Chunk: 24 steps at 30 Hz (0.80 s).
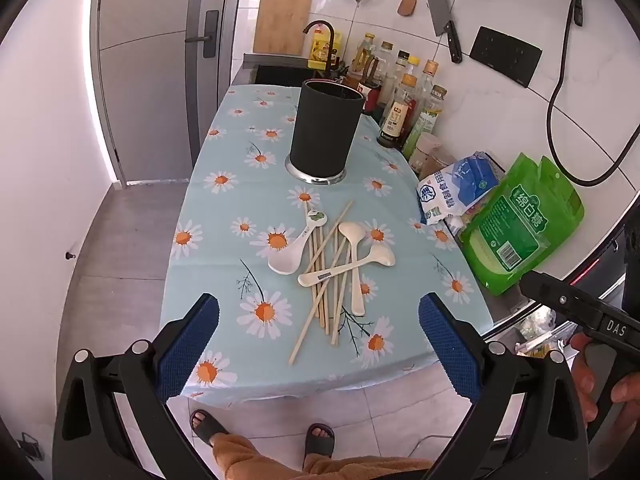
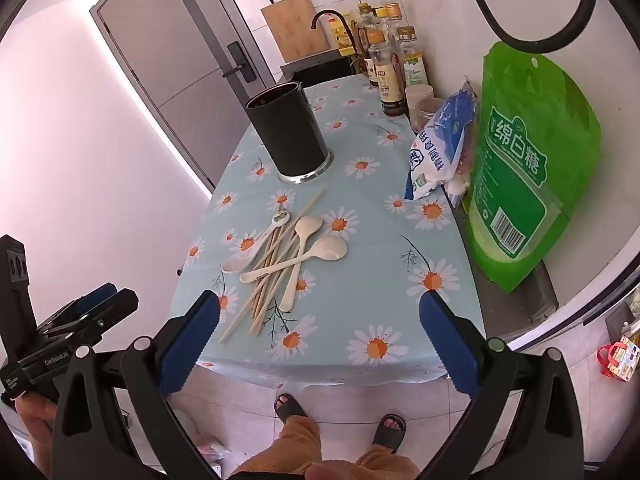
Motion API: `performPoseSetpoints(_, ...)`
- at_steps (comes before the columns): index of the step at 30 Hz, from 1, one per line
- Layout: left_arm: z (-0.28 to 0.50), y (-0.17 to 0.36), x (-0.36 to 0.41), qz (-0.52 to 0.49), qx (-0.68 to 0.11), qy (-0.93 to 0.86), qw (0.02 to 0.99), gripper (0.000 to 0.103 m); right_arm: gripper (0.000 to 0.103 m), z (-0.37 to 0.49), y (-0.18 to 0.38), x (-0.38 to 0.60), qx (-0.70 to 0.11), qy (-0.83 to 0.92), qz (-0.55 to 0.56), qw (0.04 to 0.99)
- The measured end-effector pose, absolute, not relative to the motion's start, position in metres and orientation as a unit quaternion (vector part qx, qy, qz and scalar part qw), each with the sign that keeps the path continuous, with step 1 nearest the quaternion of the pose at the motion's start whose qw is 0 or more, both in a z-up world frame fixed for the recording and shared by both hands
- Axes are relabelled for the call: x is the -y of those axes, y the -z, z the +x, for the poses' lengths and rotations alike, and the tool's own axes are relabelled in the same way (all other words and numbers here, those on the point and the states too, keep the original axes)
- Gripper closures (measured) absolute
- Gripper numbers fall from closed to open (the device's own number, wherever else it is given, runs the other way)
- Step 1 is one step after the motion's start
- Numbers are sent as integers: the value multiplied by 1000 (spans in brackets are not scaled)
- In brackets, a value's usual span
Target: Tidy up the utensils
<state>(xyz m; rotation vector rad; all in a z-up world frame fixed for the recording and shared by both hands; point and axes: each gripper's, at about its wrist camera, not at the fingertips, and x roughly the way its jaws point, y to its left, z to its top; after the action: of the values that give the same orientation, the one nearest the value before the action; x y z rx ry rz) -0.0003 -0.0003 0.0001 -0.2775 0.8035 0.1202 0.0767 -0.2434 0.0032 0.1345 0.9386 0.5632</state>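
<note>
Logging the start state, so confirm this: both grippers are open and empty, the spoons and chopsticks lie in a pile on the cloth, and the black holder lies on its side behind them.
One thing is wrong: the holder stands upright on its metal base, as the left wrist view shows. The rest holds: left gripper and right gripper are open and empty, and the spoons and chopsticks lie piled on the cloth.

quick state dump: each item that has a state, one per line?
left gripper: open, empty, short of the pile
right gripper: open, empty
black holder: upright, no utensils sticking out
spoons: loose, crossing chopsticks
chopsticks: scattered flat
green bag: upright against wall
</note>
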Motion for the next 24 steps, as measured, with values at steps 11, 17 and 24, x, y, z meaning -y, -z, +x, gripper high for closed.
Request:
performPoseSetpoints(11,-2,4,7,-128,-393,-54,909,6,4,62,-1,224,-446,-254,54,857)
performPoseSetpoints(17,-1,2,10,-127,-400,-43,907,6,4,73,1,242,-451,-262,66,851)
performPoseSetpoints(24,-2,3,12,-125,-402,-41,906,6,4,73,2,243,-457,-256,65,849)
